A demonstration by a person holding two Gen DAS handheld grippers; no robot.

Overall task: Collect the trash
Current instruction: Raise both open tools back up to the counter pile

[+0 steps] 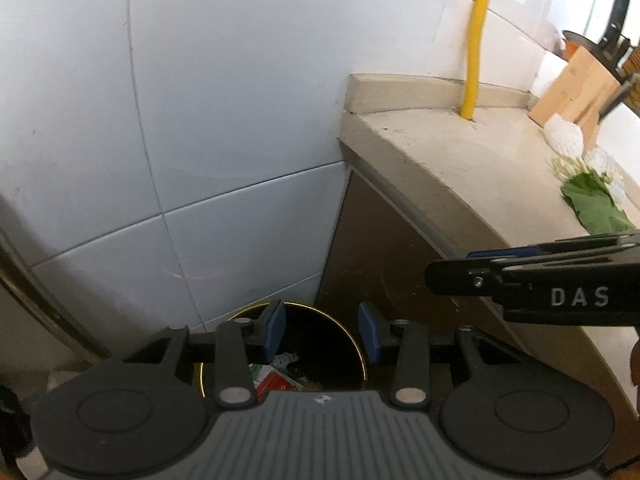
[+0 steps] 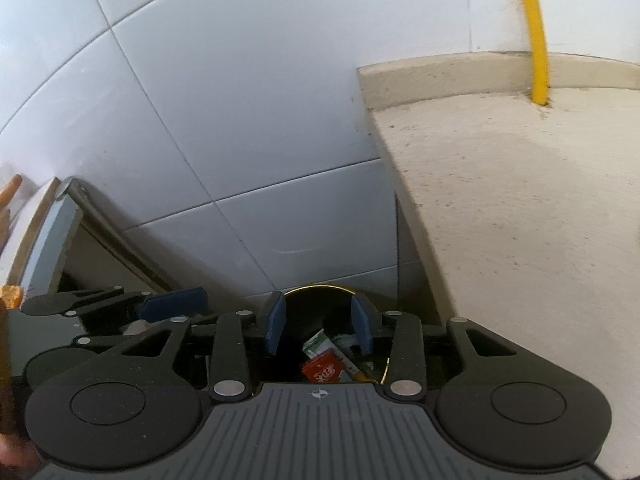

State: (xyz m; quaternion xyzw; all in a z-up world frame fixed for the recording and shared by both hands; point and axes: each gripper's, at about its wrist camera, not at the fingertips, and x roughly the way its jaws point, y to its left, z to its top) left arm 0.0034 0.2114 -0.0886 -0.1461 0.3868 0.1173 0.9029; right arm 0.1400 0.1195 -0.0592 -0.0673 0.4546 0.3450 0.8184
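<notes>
Red carton (image 2: 322, 370) — tilted, long axis upward

Your two wrist cameras are both looking steeply down, side by side, close above bin (image 1: 320, 344) (image 2: 332, 320) — sharing tiled wall (image 1: 220, 120) (image 2: 240, 120), counter (image 1: 460, 160) (image 2: 520, 200), yellow pipe (image 1: 478, 40) (image 2: 536, 40).

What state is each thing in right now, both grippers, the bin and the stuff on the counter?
Left gripper: open, empty, above the bin.
Right gripper: open, empty, above the bin.
Bin: uncovered, trash inside.
Red carton: lying in the bin.
Leaves: lying on the counter.
</notes>
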